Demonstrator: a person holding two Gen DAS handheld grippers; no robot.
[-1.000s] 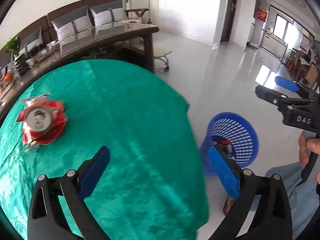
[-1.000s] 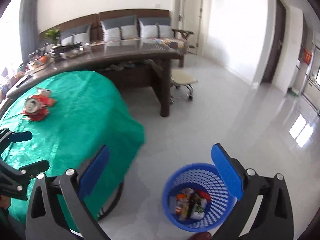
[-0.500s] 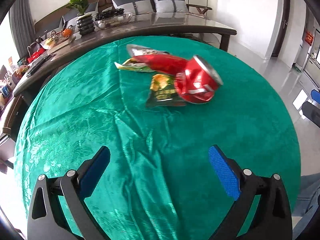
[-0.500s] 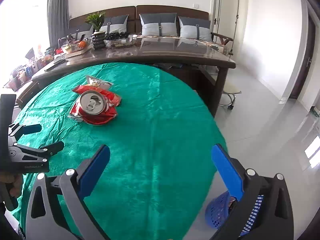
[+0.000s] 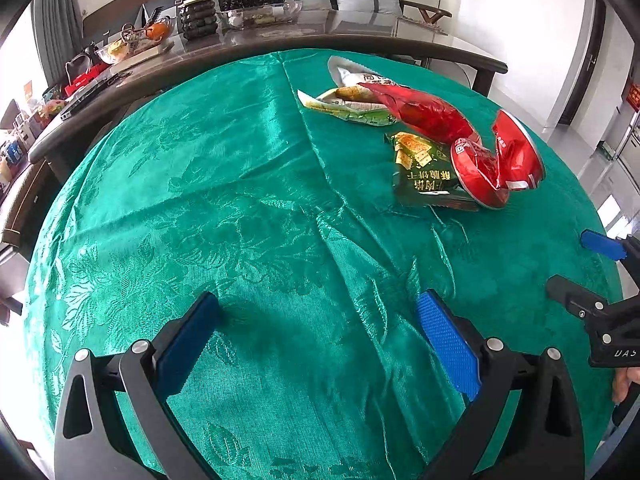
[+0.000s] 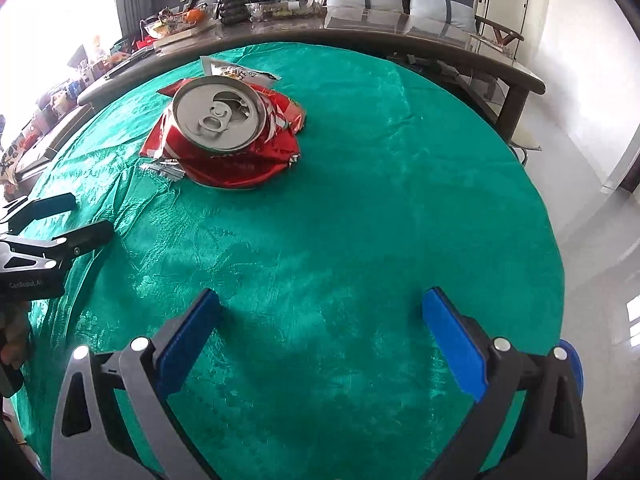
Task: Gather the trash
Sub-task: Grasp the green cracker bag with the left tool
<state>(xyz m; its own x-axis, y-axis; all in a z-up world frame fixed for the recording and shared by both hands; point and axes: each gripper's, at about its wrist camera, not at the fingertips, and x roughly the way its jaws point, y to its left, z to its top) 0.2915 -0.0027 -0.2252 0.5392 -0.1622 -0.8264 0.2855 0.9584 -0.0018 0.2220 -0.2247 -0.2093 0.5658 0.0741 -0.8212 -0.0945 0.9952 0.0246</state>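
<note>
crushed red can (image 6: pixel 224 140) lies atop snack wrappers (image 5: pixel 416 168) on green tablecloth (image 6: pixel 360 240), far side from both tools. left gripper (image 5: pixel 320 340) and right gripper (image 6: pixel 320 336) both spread wide, holding nothing. can likely light, dented, slick metal; pinch across flattened rim. wrappers thin, crinkly, slippery.

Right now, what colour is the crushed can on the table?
Red, with a silver top. The crushed can shows best in the right wrist view.

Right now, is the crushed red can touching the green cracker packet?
Touching. In the left wrist view the crushed red can lies on the right edge of the green cracker packet, overlapping it with no tablecloth visible between them.
</note>
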